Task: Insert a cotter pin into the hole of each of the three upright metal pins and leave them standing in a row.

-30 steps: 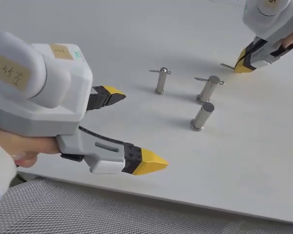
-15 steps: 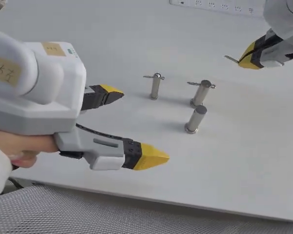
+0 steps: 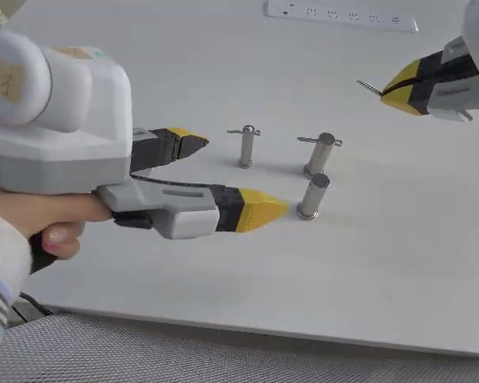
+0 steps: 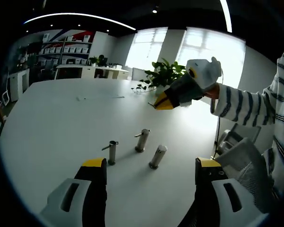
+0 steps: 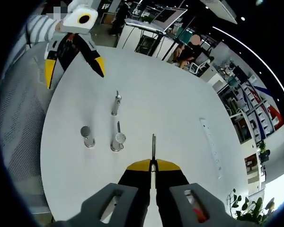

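Pins of grey metal, three in all, stand upright on the white bench (image 3: 383,263). In the head view two are at the back. The back-left pin (image 3: 246,148) has a first cotter pin (image 3: 241,131) through the hole near its top. The back-right pin (image 3: 319,155) carries a second cotter pin (image 3: 318,141) the same way. The third pin (image 3: 312,196) stands just in front of the back-right pin, near it but apart, so the three form a bent group rather than a straight line.

The left tool (image 3: 247,174) is released, its yellow-tipped jaws spread wide and grasping nothing. It points at the pins from the left, with its lower tip close beside the third pin. The right tool (image 3: 393,86) is clenched on a loose cotter pin (image 3: 369,85), which juts out past the closed tips. It is held in the air to the right of the pins, well apart from them. A power strip (image 3: 341,16) lies on the far part of the bench.
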